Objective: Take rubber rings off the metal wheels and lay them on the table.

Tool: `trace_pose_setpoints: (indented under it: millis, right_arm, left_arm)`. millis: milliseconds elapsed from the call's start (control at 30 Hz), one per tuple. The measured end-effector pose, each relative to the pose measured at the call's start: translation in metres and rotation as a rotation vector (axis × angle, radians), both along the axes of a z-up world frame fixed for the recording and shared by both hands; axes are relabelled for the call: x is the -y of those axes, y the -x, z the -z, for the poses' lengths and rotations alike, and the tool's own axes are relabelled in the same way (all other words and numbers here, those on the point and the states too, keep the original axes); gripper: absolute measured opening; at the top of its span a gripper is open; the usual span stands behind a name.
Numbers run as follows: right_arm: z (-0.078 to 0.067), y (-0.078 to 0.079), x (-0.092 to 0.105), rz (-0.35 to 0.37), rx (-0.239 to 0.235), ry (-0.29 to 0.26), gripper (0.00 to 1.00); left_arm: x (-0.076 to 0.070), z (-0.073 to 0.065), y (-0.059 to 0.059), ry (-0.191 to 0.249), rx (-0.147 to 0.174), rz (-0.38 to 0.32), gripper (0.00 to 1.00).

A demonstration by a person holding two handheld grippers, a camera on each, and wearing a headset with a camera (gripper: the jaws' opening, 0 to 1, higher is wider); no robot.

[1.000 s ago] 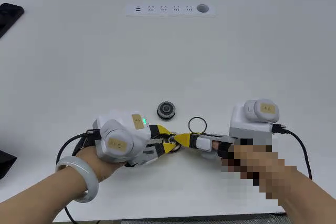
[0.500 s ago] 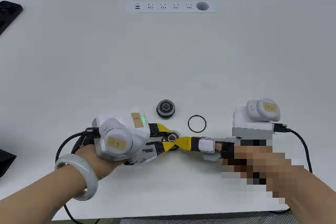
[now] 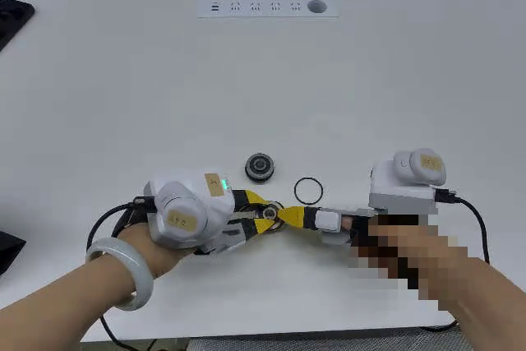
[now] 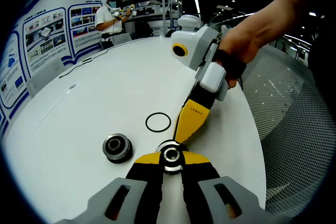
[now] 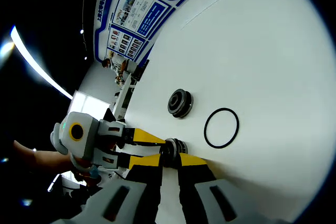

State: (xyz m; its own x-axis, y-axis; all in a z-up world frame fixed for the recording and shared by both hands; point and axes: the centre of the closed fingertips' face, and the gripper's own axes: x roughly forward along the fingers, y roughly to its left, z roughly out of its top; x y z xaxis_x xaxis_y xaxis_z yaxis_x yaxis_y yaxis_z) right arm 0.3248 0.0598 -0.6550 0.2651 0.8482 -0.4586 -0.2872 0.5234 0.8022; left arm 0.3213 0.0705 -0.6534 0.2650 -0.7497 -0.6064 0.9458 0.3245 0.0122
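Observation:
A small metal wheel (image 3: 269,213) hangs just above the white table (image 3: 164,104), with my left gripper (image 3: 261,214) shut on it from the left. My right gripper (image 3: 285,216) comes in from the right, its yellow jaws pinched shut on the rubber ring at the wheel's rim. In the left gripper view the wheel (image 4: 171,155) sits between my own jaws and the right gripper (image 4: 179,136) touches its top. A second wheel (image 3: 260,167) with its black ring lies behind. One loose rubber ring (image 3: 308,191) lies flat beside it.
A white power strip (image 3: 265,9) lies at the far side of the table. A black object (image 3: 12,18) sits at the far left. Cables (image 3: 111,223) trail from both grippers near the table's front edge.
The right gripper has shifted slightly right and away from me. Both grippers stay joined at the wheel. The loose ring and second wheel have not moved.

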Motion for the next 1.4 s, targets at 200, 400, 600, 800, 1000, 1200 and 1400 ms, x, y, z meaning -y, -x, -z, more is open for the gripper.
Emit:
trace_pose_setpoints:
  millis: [200,400,600,800,1000,1200,1400]
  right_arm:
    - [0.002,-0.0015,0.0009,0.004,0.002,0.011,0.1]
    - [0.0055,-0.003,0.0027,0.008,0.007,0.031,0.05]
    - [0.0055,-0.0032,0.0027,0.004,0.009,0.038,0.04]
    - [0.0053,-0.0039,0.0033,0.006,0.009,0.038,0.03]
    - [0.0048,-0.004,0.0031,0.006,0.014,0.042,0.02]
    - [0.0032,-0.0038,0.002,-0.002,0.028,0.045,0.02]
    - [0.0009,-0.003,-0.0001,-0.005,0.033,0.04,0.02]
  left_arm:
    - [0.0,-0.0001,-0.0001,0.001,-0.001,-0.001,0.13]
    - [0.0004,-0.0006,0.0,0.0,-0.001,-0.001,0.13]
    - [0.0006,-0.0006,0.0,0.0,-0.002,-0.001,0.13]
    - [0.0008,-0.0011,0.0002,-0.001,-0.001,-0.001,0.13]
    - [0.0,-0.0002,-0.0003,-0.002,-0.002,-0.001,0.13]
    - [-0.0003,-0.0001,-0.0004,-0.003,-0.001,0.001,0.13]
    - [-0.0003,-0.0001,-0.0001,-0.005,-0.001,0.003,0.13]
